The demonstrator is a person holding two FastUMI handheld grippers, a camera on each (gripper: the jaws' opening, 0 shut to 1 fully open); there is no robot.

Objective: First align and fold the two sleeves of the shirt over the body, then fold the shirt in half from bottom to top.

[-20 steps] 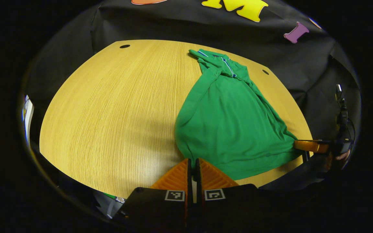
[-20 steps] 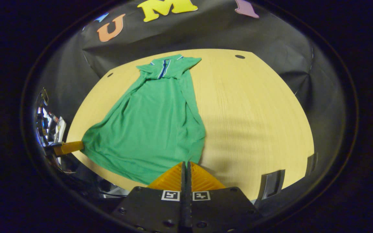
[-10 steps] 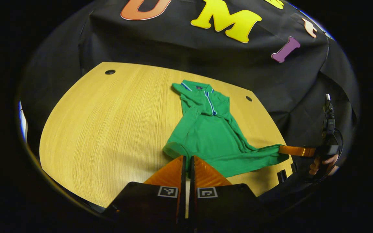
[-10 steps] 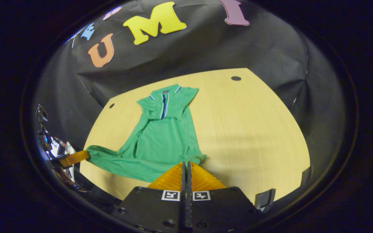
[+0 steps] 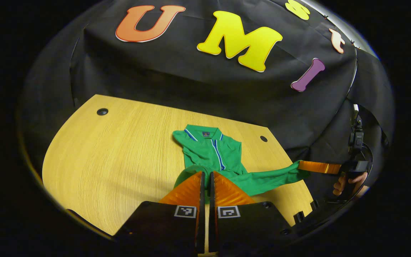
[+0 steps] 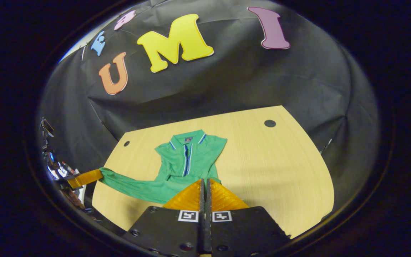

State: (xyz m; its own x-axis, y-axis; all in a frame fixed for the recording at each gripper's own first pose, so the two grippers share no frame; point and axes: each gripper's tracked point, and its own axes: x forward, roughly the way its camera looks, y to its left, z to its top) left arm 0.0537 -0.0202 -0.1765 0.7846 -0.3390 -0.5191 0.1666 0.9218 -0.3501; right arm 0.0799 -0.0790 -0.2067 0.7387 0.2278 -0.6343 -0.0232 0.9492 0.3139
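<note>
A green polo shirt (image 5: 211, 151) with a blue-and-white placket lies on the wooden table (image 5: 120, 160), its collar at the far end. My left gripper (image 5: 206, 174) is shut on one corner of the bottom hem, lifted over the shirt's body. My right gripper (image 6: 204, 180) is shut on the other hem corner, just short of the placket of the shirt (image 6: 191, 157). The hem hangs taut between them as a green band. In the left gripper view the right gripper (image 5: 307, 165) and a hand (image 5: 348, 182) are at the right. In the right gripper view the left gripper (image 6: 93, 174) is at the left.
The table (image 6: 280, 167) has round cable holes (image 5: 102, 111) (image 5: 263, 138) near its back corners. The black cloth wall stands close behind the collar. Bare wood lies to both sides of the shirt. Cluttered equipment (image 6: 54, 160) sits past the table's left edge.
Both grippers have risen and moved toward the collar, carrying the bottom hem. The lower body of the shirt has lifted off the table and now covers much less of it.
</note>
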